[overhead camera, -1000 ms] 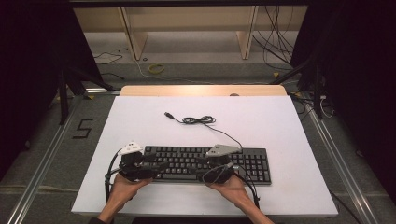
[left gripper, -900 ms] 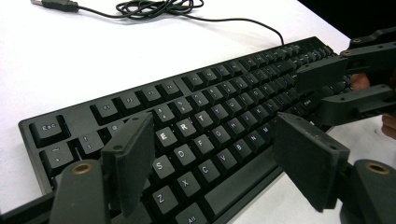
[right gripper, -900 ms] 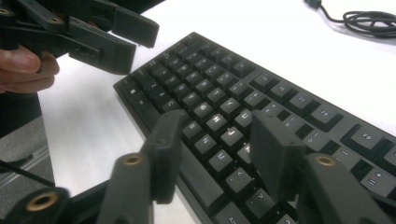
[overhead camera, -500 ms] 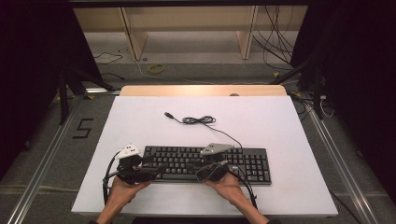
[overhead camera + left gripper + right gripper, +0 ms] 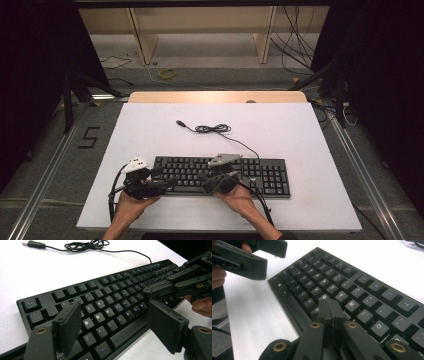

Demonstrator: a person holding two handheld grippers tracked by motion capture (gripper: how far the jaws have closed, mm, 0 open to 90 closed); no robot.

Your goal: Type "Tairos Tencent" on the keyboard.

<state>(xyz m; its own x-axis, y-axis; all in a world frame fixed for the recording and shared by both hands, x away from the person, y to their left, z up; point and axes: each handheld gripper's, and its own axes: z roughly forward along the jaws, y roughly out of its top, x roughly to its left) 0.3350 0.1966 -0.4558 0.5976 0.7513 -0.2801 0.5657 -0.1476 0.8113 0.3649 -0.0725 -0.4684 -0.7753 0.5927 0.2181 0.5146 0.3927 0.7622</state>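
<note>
A black keyboard [image 5: 265, 175] lies along the near part of the white table [image 5: 300, 130]. Its cable [image 5: 212, 129] is coiled behind it and ends in a USB plug [image 5: 179, 122]. My left gripper [image 5: 166, 181] hovers over the keyboard's left end. In the left gripper view it [image 5: 115, 322] stands open, jaws wide apart above the letter keys [image 5: 100, 315], with nothing between them. My right gripper [image 5: 201, 176] sits over the middle keys. In the right gripper view it [image 5: 329, 306] is shut, empty, with its tip just above the keys near the middle row [image 5: 342, 296].
A hand holds each gripper at the table's front edge. The table's far edge is a wooden strip [image 5: 215, 96]. White surface lies free behind and to the right of the keyboard. Loose cables [image 5: 295, 45] and shelf legs stand on the floor beyond.
Both grippers have shifted a little to the left along the keyboard, the right one more. The keyboard and its cable have stayed put.
</note>
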